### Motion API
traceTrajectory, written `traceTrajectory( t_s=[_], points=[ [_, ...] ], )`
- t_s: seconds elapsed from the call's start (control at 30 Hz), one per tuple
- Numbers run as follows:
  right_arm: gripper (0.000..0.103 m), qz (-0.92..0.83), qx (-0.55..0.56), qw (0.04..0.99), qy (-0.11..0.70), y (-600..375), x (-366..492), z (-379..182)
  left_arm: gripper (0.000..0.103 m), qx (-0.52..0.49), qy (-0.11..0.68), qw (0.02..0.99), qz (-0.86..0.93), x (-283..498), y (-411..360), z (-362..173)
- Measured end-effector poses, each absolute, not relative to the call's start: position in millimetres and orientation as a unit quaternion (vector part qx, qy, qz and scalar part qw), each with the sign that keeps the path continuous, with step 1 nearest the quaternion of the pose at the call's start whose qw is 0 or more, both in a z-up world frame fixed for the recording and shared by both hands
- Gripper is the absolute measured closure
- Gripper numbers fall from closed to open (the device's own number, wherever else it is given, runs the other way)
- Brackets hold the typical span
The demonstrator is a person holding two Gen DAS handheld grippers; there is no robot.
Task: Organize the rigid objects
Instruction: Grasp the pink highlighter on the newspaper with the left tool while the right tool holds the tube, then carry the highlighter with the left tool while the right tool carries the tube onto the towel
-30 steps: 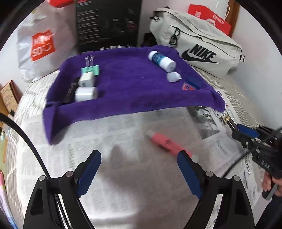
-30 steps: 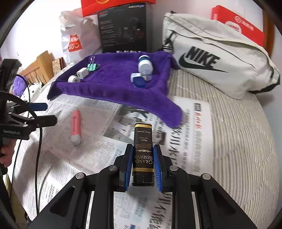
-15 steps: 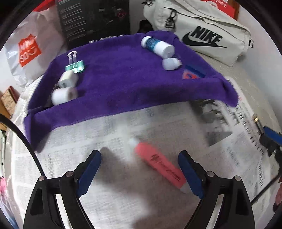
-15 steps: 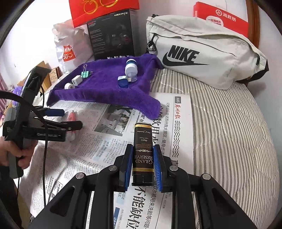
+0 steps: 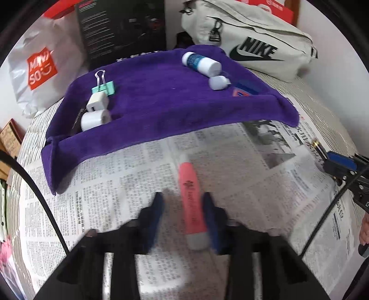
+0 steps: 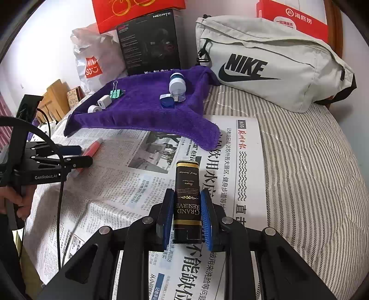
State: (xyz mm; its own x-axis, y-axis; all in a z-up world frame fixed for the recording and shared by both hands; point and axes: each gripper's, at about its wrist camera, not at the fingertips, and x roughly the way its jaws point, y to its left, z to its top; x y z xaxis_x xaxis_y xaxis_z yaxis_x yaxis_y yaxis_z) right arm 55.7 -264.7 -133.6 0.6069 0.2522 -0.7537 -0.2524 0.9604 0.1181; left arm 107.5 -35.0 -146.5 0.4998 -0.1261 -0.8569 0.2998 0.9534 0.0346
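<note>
A pink marker [image 5: 191, 203] lies on the newspaper between the fingers of my left gripper [image 5: 183, 207]. The jaws are closing around it; the right finger touches it, the left stands a little off, and the image is blurred. The marker also shows in the right wrist view [image 6: 92, 148]. My right gripper [image 6: 186, 207] is shut on a black "Grand Reserve" box [image 6: 186, 196], held above the newspaper. A purple towel [image 5: 173, 103] holds a white-and-blue bottle [image 5: 201, 63], a white cap [image 5: 218, 82], a teal binder clip [image 5: 103, 87], a white charger [image 5: 98, 102] and a white roll [image 5: 94, 119].
A white Nike bag [image 6: 272, 67] lies at the back right on the striped bedding [image 6: 311, 173]. A black carton [image 6: 150, 43], a Miniso bag [image 6: 92, 62] and red boxes [image 6: 297, 20] stand behind the towel. Newspaper [image 6: 129, 184] covers the front area.
My left gripper has moved forward over the pink marker and its jaws have closed in from wide open. My right gripper has kept its hold on the black box.
</note>
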Motion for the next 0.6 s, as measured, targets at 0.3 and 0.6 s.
traceTrajectory(
  t_s=[0.3, 0.6],
  points=[
    [0.080, 0.153, 0.001, 0.894, 0.422, -258, 55, -133, 0.087, 0.090, 0.484, 0.861, -0.129, 109, -39, -146],
    [0.080, 0.180, 0.002, 0.889, 0.420, -241, 65, -119, 0.087, 0.073, 0.492, 0.858, -0.132, 105, -25, -140]
  ],
)
